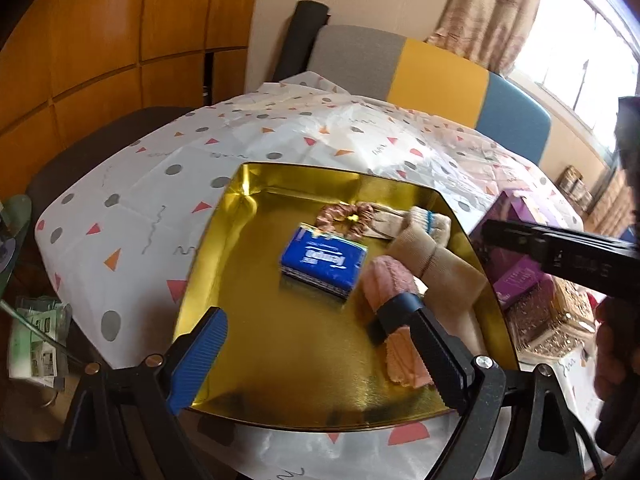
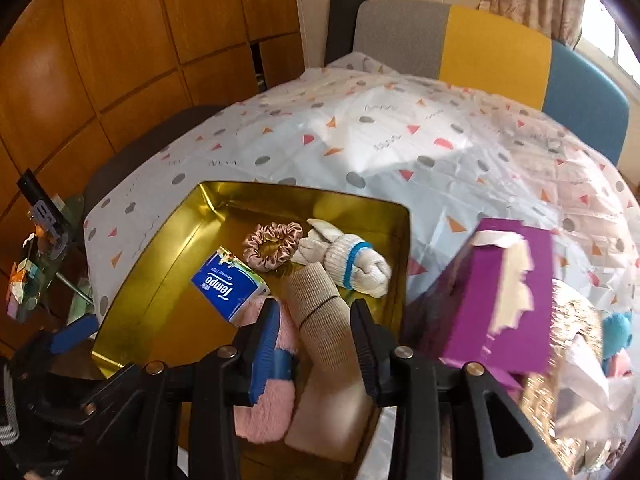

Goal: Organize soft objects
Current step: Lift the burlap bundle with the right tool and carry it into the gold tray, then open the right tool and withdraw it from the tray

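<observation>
While its jaws stand partly apart, the right gripper point(image 2: 316, 340) hangs over the near right corner of the gold tin point(image 2: 132, 264), with the beige ribbed sleeve point(image 2: 324, 320) lying between the pads; neither pad presses on it, and nothing is gripped. Its blue left pad sits over the pink fluffy cloth point(image 2: 264, 412), which lies just beside the sleeve. The left gripper point(image 1: 316, 344) is wide open over the near part of the same tin and holds nothing; its right finger crosses in front of the pink cloth.

Only the right wrist view shows the sleeve running back under the tool to the tin's near edge, and a teal and pink soft thing point(image 2: 616, 336) at far right behind a glittery gold box point(image 2: 560, 392). Only the left wrist view shows the right gripper from the side, a dark bar above the tin's right rim.

Inside the tin also lie a blue tissue pack point(image 2: 228, 284), a pink satin scrunchie point(image 2: 272, 246) and a cream rolled sock with a blue band point(image 2: 352, 262), the scrunchie touching the sock.

Just right of the tin stands a purple box point(image 2: 492, 300) with torn paper on it, hiding part of the patterned tablecloth point(image 2: 400, 140). A grey, yellow and blue chair back point(image 2: 480, 44) rises beyond the table.
</observation>
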Motion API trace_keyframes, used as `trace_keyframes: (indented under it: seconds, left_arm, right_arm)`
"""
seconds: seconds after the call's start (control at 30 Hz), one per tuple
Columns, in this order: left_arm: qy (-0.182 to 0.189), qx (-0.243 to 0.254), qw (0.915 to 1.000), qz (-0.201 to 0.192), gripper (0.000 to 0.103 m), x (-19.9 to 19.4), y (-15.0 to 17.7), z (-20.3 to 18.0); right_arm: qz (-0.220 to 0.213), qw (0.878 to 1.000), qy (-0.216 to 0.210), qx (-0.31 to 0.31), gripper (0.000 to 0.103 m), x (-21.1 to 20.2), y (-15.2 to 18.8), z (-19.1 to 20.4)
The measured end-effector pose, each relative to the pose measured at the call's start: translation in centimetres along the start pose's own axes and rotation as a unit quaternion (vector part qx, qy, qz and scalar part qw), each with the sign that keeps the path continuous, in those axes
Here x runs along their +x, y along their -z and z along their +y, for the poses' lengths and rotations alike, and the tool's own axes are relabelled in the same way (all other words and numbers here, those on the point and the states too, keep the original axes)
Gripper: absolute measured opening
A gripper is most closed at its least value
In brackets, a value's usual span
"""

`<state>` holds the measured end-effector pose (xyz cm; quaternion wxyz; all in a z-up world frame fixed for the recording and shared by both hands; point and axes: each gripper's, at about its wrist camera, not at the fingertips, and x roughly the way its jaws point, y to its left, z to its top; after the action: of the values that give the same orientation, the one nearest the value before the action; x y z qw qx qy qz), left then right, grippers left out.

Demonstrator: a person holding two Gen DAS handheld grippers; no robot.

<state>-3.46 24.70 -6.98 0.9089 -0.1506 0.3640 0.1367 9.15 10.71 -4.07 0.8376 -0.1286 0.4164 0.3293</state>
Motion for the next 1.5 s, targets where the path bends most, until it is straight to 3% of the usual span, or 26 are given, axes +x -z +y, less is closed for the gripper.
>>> trace_keyframes:
  seconds: [0.27, 0.43, 0.7, 0.93, 1.03, 1.17, 1.4, 1.5]
  left_arm:
    - [0.008, 0.040, 0.9991, -0.012, 0.093, -1.2, 0.2, -2.2]
    - [0.017, 0.065, 0.9975, -0.019, 0.093, -2.0, 0.3, -3.6]
    - [0.035, 0.100, 0.9943, -0.014, 0.093, -2.3, 0.7, -5.9]
    - [0.054, 0.140, 0.9885, -0.017, 0.093, -2.8, 1.1, -8.6]
    - [0.065, 0.150, 0.9864, -0.017, 0.093, -3.1, 1.0, -9.5]
    - [0.096, 0.166, 0.9814, -0.015, 0.094, -3.6, 0.8, -11.0]
    - [0.138, 0.217, 0.9658, -0.029, 0.102, -5.3, 0.3, -14.9]
    - [0.156, 0.241, 0.9574, -0.031, 0.103, -5.9, 0.1, -17.1]
  right_arm:
    - [-0.052, 0.998, 0.038, -0.017, 0.038, -5.4, 2.2, -0.2]
    - [-0.085, 0.994, 0.062, -0.002, 0.038, -8.9, 3.6, -2.2]
    - [-0.111, 0.983, 0.122, 0.083, 0.039, -13.4, 6.3, -9.6]
    - [-0.102, 0.958, 0.188, 0.190, 0.039, -15.7, 9.6, -17.7]
    - [-0.104, 0.941, 0.217, 0.238, 0.039, -16.4, 11.3, -21.1]
    - [-0.111, 0.908, 0.254, 0.313, 0.039, -17.6, 14.0, -26.1]
    - [-0.096, 0.833, 0.335, 0.430, 0.039, -18.5, 19.9, -35.0]
    - [-0.086, 0.796, 0.345, 0.489, 0.039, -18.6, 23.0, -37.3]
